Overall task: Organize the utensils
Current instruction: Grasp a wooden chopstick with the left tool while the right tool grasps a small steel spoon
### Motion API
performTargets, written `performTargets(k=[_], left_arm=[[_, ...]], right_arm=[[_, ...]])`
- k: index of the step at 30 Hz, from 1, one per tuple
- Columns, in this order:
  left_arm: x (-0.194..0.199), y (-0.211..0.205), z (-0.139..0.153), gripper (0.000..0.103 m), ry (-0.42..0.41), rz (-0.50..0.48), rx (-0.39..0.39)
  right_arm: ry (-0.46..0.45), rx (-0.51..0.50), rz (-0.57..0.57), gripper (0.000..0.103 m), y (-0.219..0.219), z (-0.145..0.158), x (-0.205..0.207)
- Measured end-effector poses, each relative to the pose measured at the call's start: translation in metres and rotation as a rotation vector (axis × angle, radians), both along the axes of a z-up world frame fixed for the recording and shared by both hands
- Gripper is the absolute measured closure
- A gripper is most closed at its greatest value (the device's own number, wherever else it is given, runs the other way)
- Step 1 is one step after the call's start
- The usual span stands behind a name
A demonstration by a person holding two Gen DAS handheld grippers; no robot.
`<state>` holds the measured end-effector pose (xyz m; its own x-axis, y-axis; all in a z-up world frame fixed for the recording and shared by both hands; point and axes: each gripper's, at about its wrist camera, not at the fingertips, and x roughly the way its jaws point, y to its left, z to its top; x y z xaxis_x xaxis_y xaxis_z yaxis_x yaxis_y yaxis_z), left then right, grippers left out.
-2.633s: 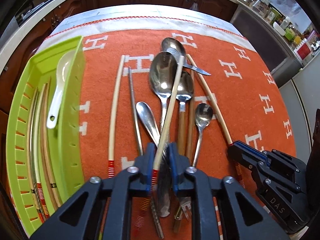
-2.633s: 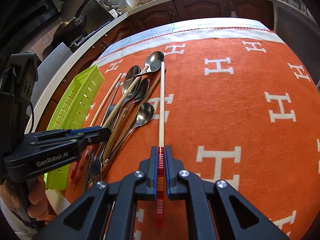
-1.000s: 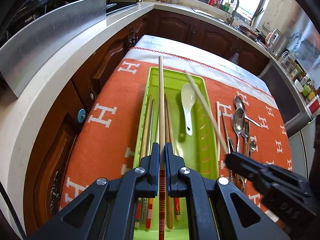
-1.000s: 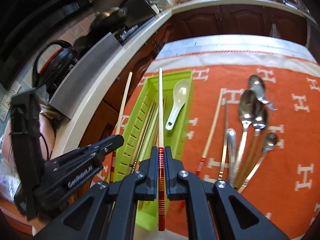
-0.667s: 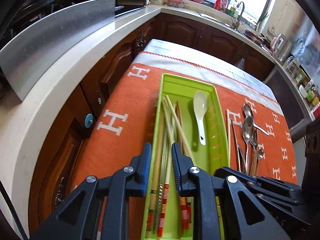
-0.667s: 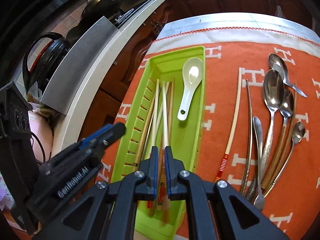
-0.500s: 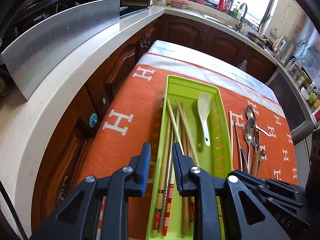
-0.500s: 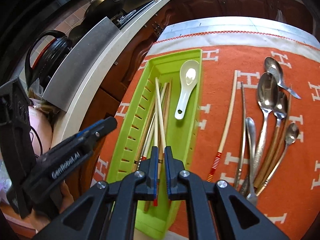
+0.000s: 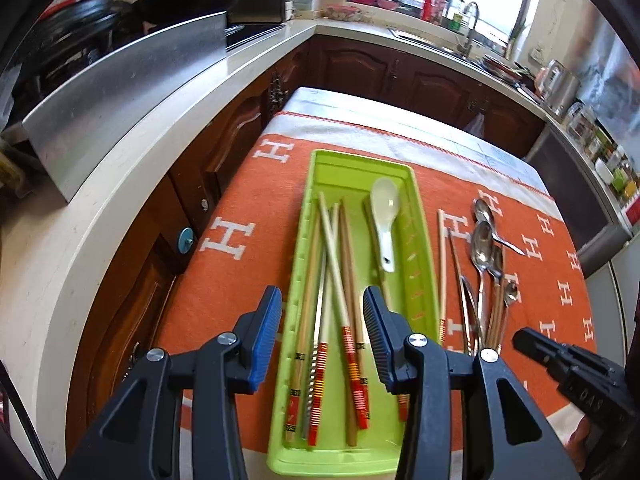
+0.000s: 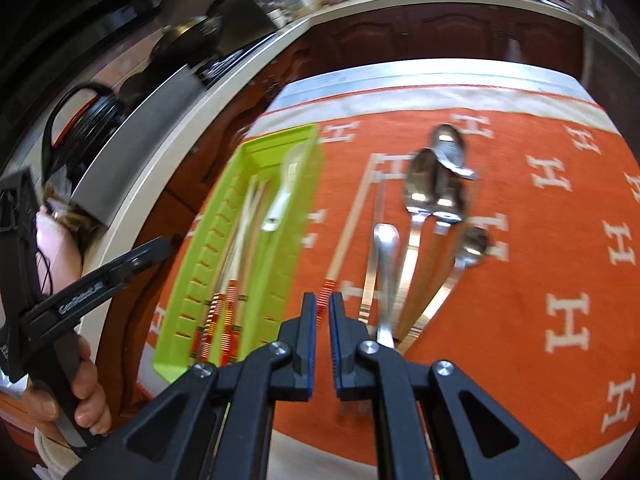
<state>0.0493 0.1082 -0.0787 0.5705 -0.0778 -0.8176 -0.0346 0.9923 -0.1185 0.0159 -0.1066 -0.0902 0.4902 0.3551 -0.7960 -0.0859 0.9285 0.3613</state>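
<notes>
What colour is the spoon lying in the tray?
White, the spoon in the green tray; clearest in the left wrist view.

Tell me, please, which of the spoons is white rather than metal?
The white ceramic spoon, the only one lying inside the green tray; the metal spoons lie outside it on the orange cloth.

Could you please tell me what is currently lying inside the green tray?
Inside the green tray lie a white ceramic spoon and a crossed bundle of chopsticks with red-banded ends. The left gripper covers part of the tray's near end, so anything beneath it is hidden.
</notes>
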Motion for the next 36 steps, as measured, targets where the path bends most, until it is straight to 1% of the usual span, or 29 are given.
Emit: performTargets(k=[5,11,17,23,24,26,31,36], left_arm=[[-0.003,-0.029,0.005,0.062,0.001,-0.060,0.015],[-0.003,-0.061,0.006,0.062,0.031,-0.129,0.020],[0.001,-0.093,-0.003,0.062,0.067,-0.190,0.036],[0.012,-0.115,-0.017,0.063,0.094,-0.218,0.042],[0.016,-0.118,-0.021,0.064,0.102,-0.219,0.046],[0.023,-0.123,-0.029,0.072,0.123,-0.220,0.051],[0.040,-0.129,-0.047,0.081,0.174,-0.217,0.054],[0.056,-0.137,-0.057,0.085,0.193,-0.223,0.084]], right_arm=[[-0.010,0.006,-0.073,0.096,-0.033,0.004,-0.008],[-0.021,0.020,-0.109,0.096,-0.054,0.006,-0.009],[-0.013,0.042,-0.122,0.096,-0.068,-0.001,-0.009],[0.003,0.066,-0.137,0.096,-0.086,-0.011,-0.006],[0.007,0.069,-0.139,0.096,-0.088,-0.013,-0.005],[0.019,0.083,-0.144,0.096,-0.094,-0.018,-0.004],[0.041,0.106,-0.142,0.096,-0.100,-0.029,0.001],[0.055,0.126,-0.133,0.096,-0.104,-0.037,0.006]])
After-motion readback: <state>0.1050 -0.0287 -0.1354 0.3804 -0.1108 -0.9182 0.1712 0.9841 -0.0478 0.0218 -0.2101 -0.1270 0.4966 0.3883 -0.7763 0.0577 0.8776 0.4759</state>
